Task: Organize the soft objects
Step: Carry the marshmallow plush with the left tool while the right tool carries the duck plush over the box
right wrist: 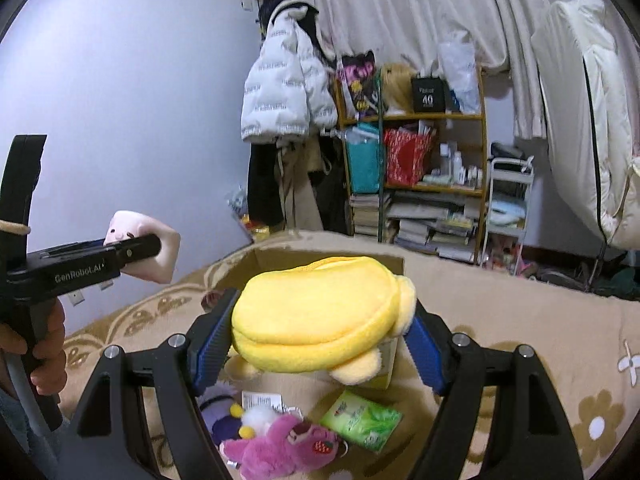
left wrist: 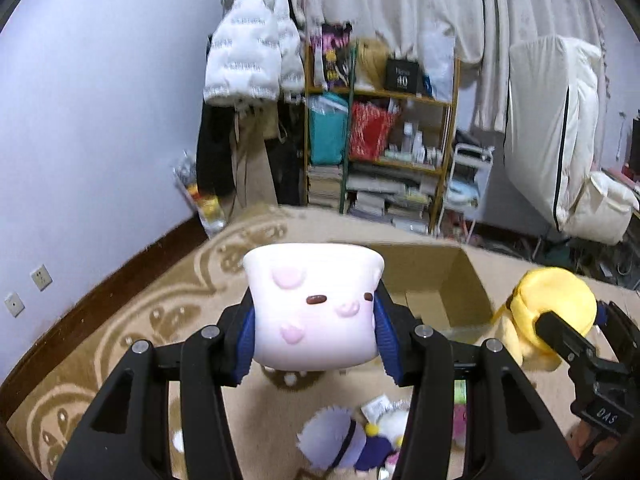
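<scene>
My left gripper (left wrist: pixel 314 330) is shut on a white marshmallow-shaped plush (left wrist: pixel 314 304) with pink spots and small brown eyes, held above the beige patterned blanket. It also shows in the right wrist view (right wrist: pixel 150 248). My right gripper (right wrist: pixel 316 338) is shut on a yellow plush toy (right wrist: pixel 320 314), which also shows in the left wrist view (left wrist: pixel 548 304). An open cardboard box (left wrist: pixel 440 276) lies just beyond both toys. A purple and white plush (left wrist: pixel 352 440) and a pink bear plush (right wrist: pixel 288 446) lie on the blanket below.
A green tissue pack (right wrist: pixel 362 420) lies on the blanket (right wrist: pixel 520 312) near the pink bear. A cluttered shelf (right wrist: pixel 420 160), hanging coats (right wrist: pixel 288 92), a white cart (right wrist: pixel 508 208) and curtains stand behind. A wall (left wrist: pixel 88 120) is at the left.
</scene>
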A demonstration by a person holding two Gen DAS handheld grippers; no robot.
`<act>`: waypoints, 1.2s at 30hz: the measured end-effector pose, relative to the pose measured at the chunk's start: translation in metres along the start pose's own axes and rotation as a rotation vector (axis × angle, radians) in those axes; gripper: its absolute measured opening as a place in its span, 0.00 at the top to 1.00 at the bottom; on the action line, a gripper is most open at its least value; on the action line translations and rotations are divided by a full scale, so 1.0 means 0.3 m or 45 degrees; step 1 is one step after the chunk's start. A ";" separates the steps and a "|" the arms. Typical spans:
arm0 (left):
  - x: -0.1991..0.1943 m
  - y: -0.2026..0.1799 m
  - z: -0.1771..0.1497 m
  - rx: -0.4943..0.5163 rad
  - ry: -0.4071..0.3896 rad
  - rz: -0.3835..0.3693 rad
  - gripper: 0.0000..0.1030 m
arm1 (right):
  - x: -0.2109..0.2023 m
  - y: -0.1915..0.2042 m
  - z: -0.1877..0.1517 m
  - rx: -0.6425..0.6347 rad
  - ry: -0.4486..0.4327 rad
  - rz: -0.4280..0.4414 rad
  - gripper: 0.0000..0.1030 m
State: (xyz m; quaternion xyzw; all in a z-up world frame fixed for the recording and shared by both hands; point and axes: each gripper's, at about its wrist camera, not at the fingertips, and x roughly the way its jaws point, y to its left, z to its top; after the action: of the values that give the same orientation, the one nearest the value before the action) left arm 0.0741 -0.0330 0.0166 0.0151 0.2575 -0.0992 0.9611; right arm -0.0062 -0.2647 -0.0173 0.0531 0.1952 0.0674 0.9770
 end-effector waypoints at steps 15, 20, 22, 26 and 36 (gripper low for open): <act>0.065 -0.026 0.084 0.058 -0.117 0.022 0.51 | 0.043 -0.033 0.078 -0.001 -0.111 -0.029 0.21; 0.126 -0.038 0.078 0.072 -0.085 0.015 0.51 | 0.072 -0.052 0.090 0.004 -0.110 -0.024 0.21; 0.153 -0.045 0.072 0.084 -0.070 0.013 0.51 | 0.098 -0.060 0.095 0.007 -0.104 -0.024 0.21; 0.214 -0.055 0.064 0.089 -0.035 -0.002 0.51 | 0.164 -0.081 0.094 0.015 -0.083 -0.018 0.21; 0.353 -0.103 0.029 0.118 0.097 -0.057 0.51 | 0.315 -0.119 0.022 0.036 0.006 0.011 0.21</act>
State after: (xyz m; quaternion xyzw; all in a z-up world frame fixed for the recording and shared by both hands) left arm 0.1620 -0.0832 -0.0278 0.0576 0.2892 -0.1316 0.9464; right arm 0.0866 -0.2860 -0.0513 0.0676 0.1984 0.0689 0.9754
